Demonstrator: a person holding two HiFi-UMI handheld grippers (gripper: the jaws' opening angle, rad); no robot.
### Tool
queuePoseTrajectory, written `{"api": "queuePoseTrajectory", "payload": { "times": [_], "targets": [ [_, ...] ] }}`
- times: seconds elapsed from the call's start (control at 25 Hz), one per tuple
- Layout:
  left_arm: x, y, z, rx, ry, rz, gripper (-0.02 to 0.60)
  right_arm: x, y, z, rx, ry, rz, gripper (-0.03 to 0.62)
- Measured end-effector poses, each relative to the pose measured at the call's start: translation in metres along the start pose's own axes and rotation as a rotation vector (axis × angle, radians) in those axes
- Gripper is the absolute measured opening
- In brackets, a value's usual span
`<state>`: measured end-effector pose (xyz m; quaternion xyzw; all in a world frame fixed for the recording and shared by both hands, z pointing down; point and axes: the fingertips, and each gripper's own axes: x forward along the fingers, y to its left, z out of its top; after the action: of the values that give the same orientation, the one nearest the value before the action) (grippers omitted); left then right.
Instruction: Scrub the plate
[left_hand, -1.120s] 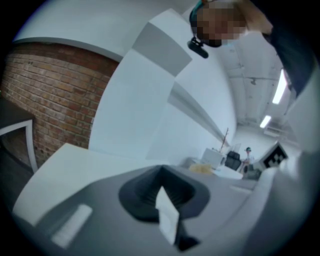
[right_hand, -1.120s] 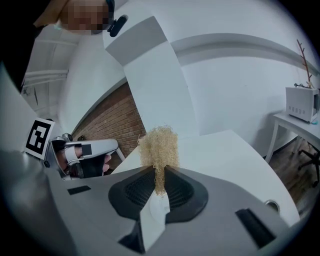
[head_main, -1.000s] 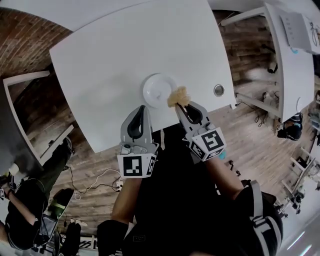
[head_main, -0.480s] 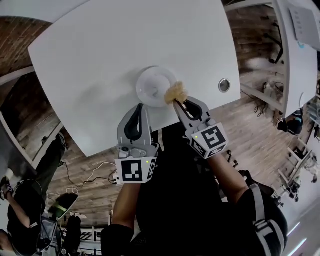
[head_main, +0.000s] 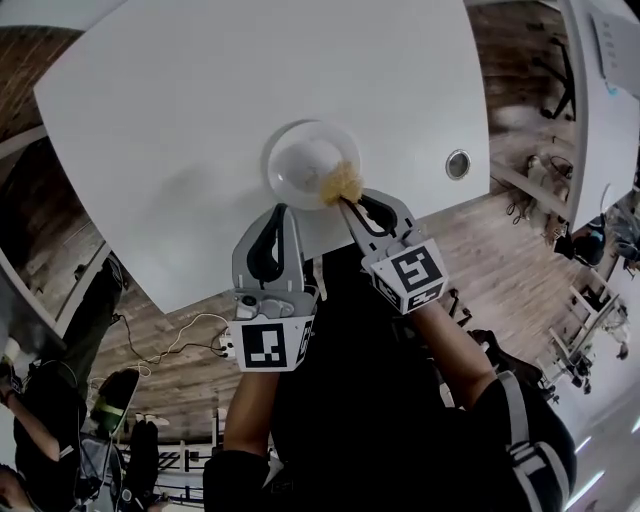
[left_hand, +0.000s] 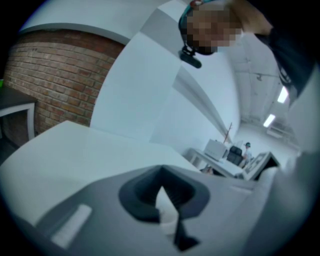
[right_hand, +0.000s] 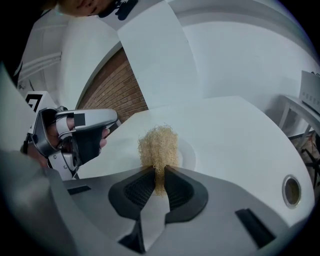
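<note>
At the near edge of the white table (head_main: 200, 100), the right gripper (head_main: 347, 203) has its jaws clamped on a tuft of tan scrubber (head_main: 340, 183). In its own view the right gripper (right_hand: 159, 176) pinches the narrow root of the scrubber (right_hand: 158, 144) and the fluffy bulk sticks out past the tips. That bulk sits over the near-right part of the plate (head_main: 298, 160), prob. touching, though contact isn't certain from here.

The left gripper (head_main: 278, 212) has its jaws closed w/ nothing btwn them. Its own view shows the left gripper (left_hand: 161, 197) aimed out over bare tabletop, no plate in sight. From the right gripper view the left gripper (right_hand: 80, 131) hangs off to the side, apart from the scrubber.

Key relation: the plate (right_hand: 188, 155) lies straight ahead of the right jaws and a bit to their left, so most of the unscrubbed face is fwd-left of the scrubber. It's round, so no long axis to line up with. The right gripper is the one on it. The left is just beside the near rim, close enough to pin the plate if it slides, IMO.

A round grommet (head_main: 458, 163) sits in the table off to the right, well apart.
</note>
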<state>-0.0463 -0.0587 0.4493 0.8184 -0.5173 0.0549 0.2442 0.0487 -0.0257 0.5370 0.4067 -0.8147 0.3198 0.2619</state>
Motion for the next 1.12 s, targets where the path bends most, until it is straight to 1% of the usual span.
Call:
{"api": "queuePoseTrajectory", "payload": {
  "times": [0.2,0.48,0.8,1.12],
  "targets": [
    [-0.001,0.003,-0.007,-0.018,0.008,0.009,0.003,0.006,-0.005,-0.011,-0.009,0.038,-0.015,0.051],
    [-0.003,0.007,-0.005,-0.028,0.002,0.017,0.003,0.01,-0.012,-0.005,-0.029,0.039,-0.033,0.051],
    [0.0,0.01,-0.006,-0.042,0.009,0.023,0.003,0.015,-0.029,0.006,-0.028,0.026,-0.062,0.051],
    [0.005,0.014,-0.005,-0.05,0.016,0.023,0.003,0.028,-0.042,0.027,-0.028,0.008,-0.067,0.051]
  ]
}}
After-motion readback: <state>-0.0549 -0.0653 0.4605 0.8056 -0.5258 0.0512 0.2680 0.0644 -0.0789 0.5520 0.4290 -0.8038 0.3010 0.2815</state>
